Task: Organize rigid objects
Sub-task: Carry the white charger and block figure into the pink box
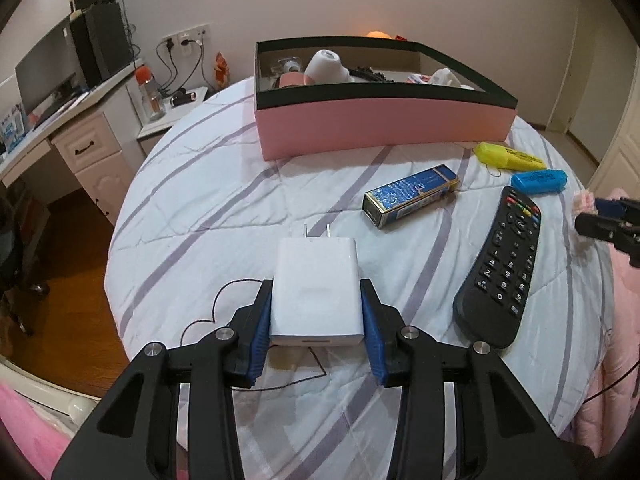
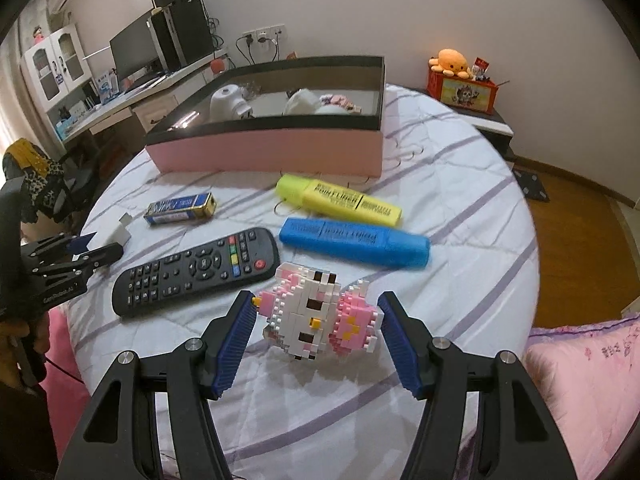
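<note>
While the white charger [image 1: 316, 292] is pressed between the blue pads of the left tongs [image 1: 317, 312], its two prongs are pointed away from the tongs, toward the pink box [image 1: 384, 124] that stands far ahead on the bed [image 1: 192, 200]. The grip is taken on the two flat sides, probably because these give the pads a firm and parallel surface. No earlier picture is given, so only the present hold can be stated.

The right tongs [image 2: 316, 320] are kept half wide around the brick figure [image 2: 320, 320]. On the left side the pad seems to touch a small part that sticks out; on the right side a narrow gap is seen, so the figure is judged as not yet held. It is tilted, and it may turn when the pads are closed.

Ahead of the right tongs the remote [image 2: 196, 272] is laid to the left, the blue marker [image 2: 354, 246] just beyond the figure, the yellow marker [image 2: 340, 200] behind it, and the small blue pack [image 2: 182, 208] further left. All are left loose on the bed, near the box, presumably to be put in it one after another. Some things are already lying inside the box.
</note>
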`<state>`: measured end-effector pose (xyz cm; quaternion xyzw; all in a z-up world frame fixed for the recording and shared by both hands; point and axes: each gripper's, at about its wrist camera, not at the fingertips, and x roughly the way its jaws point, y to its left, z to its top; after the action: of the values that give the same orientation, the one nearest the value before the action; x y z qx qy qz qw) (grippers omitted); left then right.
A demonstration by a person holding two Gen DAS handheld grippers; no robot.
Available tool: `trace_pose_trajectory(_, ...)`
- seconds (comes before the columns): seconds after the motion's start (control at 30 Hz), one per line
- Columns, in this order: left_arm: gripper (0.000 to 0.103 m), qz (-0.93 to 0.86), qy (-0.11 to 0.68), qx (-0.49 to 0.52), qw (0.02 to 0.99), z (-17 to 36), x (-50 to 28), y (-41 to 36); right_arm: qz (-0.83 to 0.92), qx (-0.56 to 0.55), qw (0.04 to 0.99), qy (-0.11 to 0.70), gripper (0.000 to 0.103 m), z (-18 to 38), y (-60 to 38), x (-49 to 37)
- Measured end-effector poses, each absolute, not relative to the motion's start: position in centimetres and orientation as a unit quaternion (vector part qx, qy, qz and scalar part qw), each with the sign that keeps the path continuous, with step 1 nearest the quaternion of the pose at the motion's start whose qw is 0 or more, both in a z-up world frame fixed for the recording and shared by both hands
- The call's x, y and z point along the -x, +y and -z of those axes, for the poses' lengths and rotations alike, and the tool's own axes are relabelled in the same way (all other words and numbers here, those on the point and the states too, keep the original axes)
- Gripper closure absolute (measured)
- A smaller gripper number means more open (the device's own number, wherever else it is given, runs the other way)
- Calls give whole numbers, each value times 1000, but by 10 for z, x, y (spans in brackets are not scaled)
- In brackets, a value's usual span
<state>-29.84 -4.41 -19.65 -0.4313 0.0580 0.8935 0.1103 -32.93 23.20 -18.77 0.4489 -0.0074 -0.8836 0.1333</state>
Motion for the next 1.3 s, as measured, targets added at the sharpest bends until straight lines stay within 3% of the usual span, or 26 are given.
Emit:
trace_pose_trajectory(0.27, 62, -900, 39, 417, 120, 190, 296, -47, 885, -445, 137, -14, 39, 194, 228, 328)
trace_pose_trajectory(0.67, 62, -915, 30, 366, 169, 130, 324, -25, 899, -400, 173, -44, 39, 158, 229, 350)
trace_pose_trajectory(0.97, 62, -909, 55, 354, 210, 101, 385, 19, 909, -371, 188, -13, 39, 124, 221, 413)
trace_pose_trajectory(1.3, 62, -893, 71, 385, 222, 119, 462, 56, 905, -389, 175, -2, 39, 127, 225, 503)
